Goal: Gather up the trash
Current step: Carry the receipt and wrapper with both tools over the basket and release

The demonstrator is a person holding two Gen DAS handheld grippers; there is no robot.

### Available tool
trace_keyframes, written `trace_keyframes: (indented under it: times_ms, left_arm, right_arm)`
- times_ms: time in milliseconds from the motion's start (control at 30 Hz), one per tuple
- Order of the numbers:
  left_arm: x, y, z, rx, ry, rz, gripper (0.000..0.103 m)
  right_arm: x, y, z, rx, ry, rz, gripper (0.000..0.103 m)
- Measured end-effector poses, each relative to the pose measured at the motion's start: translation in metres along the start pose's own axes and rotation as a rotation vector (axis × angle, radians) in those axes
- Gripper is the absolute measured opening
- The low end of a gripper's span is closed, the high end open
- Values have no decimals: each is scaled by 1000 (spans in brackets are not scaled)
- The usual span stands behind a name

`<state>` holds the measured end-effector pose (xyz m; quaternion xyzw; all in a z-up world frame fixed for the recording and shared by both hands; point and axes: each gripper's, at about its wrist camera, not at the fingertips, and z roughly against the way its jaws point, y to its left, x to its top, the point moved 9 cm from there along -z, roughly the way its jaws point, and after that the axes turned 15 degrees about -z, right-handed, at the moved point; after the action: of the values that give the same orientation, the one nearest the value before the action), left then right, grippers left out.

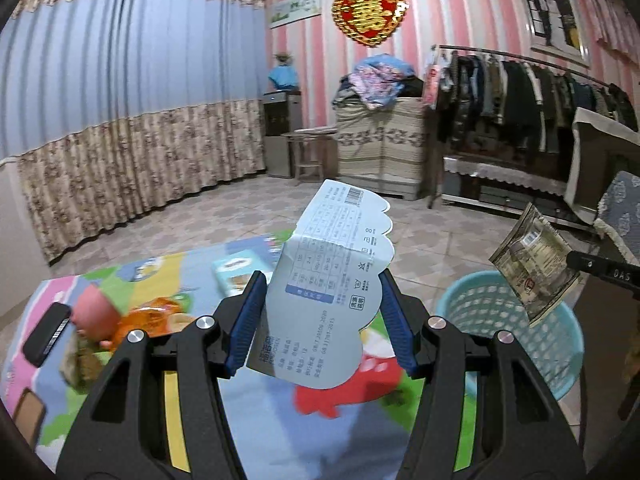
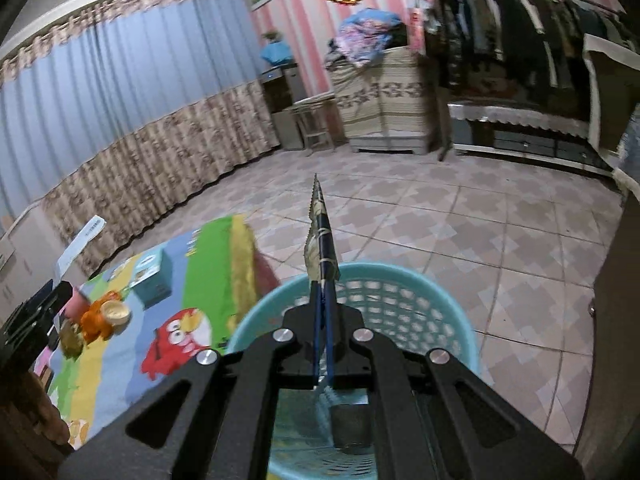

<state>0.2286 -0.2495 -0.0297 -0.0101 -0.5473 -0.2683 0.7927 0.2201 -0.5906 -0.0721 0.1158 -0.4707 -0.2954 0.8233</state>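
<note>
My left gripper point(image 1: 320, 304) is shut on a pale blue printed card point(image 1: 332, 280) with a scalloped edge, held upright above the colourful play mat point(image 1: 256, 412). My right gripper point(image 2: 324, 292) is shut on a flat gold and dark snack wrapper point(image 2: 320, 232), seen edge-on, held over the light blue mesh basket point(image 2: 452, 300). In the left wrist view the wrapper point(image 1: 534, 264) hangs above the basket point(image 1: 560, 344) at the right, with the right gripper's tip at its edge. A dark item lies inside the basket.
On the mat lie an orange wrapper point(image 1: 154, 314), a pink cup point(image 1: 94, 308), a black device point(image 1: 46, 334), a teal box point(image 2: 154, 278) and a small cream tub point(image 2: 115, 312). Tiled floor point(image 2: 480, 220) lies beyond. Curtains, a cabinet and a clothes rack point(image 1: 520, 92) line the walls.
</note>
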Motion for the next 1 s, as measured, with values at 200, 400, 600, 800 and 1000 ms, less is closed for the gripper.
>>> trace_keyframes:
  times_ms: [200, 400, 600, 800, 1000]
  left_arm:
    - [10, -42, -17, -66, -10, -24, 56]
    - [15, -85, -38, -143, 3, -37, 56]
    - [17, -137, -59, -215, 38, -81, 56]
    - [16, -166, -73, -249, 57, -137, 56]
    - [17, -172, -83, -255, 79, -143, 69]
  right_arm:
    - [3, -25, -4, -31, 0, -42, 2]
    - [2, -36, -5, -45, 7, -83, 2]
    - [0, -47, -6, -62, 14, -99, 2]
    - [1, -56, -5, -59, 19, -133, 2]
    - [0, -57, -6, -57, 25, -124, 2]
